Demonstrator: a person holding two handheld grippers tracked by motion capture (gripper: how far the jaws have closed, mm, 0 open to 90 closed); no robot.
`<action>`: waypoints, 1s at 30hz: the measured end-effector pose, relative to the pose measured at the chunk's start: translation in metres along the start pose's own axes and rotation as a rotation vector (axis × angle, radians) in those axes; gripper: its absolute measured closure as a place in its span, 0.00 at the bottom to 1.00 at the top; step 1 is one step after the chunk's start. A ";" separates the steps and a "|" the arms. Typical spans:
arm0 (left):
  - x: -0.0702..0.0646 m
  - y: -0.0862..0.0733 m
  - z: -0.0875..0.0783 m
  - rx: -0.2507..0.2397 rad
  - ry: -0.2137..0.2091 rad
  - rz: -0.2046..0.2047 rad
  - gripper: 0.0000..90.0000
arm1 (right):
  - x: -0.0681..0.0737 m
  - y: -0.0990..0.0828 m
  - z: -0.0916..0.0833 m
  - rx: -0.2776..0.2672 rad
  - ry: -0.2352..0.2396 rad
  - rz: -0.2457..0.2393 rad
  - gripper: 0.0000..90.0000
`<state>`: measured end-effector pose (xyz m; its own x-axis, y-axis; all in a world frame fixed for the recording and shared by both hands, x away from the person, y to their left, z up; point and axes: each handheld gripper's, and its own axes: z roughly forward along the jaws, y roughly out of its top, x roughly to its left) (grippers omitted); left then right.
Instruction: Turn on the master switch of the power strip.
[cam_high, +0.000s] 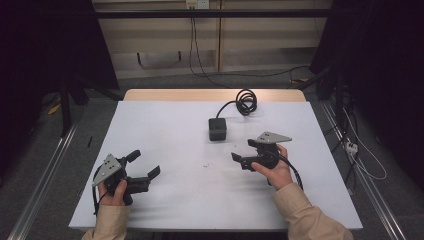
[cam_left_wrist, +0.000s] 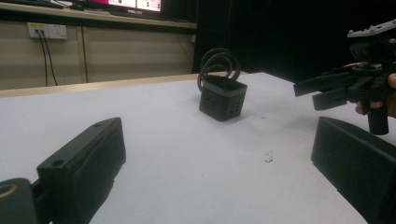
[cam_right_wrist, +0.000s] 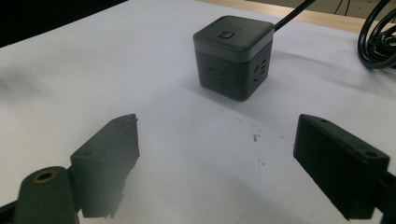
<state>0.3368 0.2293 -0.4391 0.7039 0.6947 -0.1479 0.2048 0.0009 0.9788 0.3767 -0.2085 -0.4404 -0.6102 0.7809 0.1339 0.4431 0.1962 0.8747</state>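
Both claws gape empty: left claw (cam_high: 145, 165), right claw (cam_high: 242, 152). A socket cube (cam_high: 217, 128) sits on the table (cam_high: 165, 125), apart from both.

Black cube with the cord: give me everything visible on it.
The cube power strip is dark grey to black, apparently matte plastic, with a button on its top face and socket slots in its side faces. It sits upright on the white table, past the middle. Its black cord runs from the back into a loose coil near the far edge. Neither tool touches it.
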 end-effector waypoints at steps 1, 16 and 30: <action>0.000 0.000 0.000 0.000 0.000 0.000 0.03 | 0.001 -0.001 -0.002 -0.004 0.004 0.002 0.15; -0.001 0.000 0.000 0.000 0.001 -0.002 0.03 | 0.002 -0.018 -0.025 0.007 0.008 -0.009 0.15; -0.001 0.000 0.001 0.002 -0.002 -0.001 0.03 | 0.002 -0.033 -0.048 0.005 -0.001 -0.022 0.15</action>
<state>0.3370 0.2278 -0.4394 0.7050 0.6932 -0.1495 0.2072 0.0003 0.9783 0.3296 -0.2418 -0.4466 -0.6192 0.7768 0.1148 0.4333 0.2162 0.8749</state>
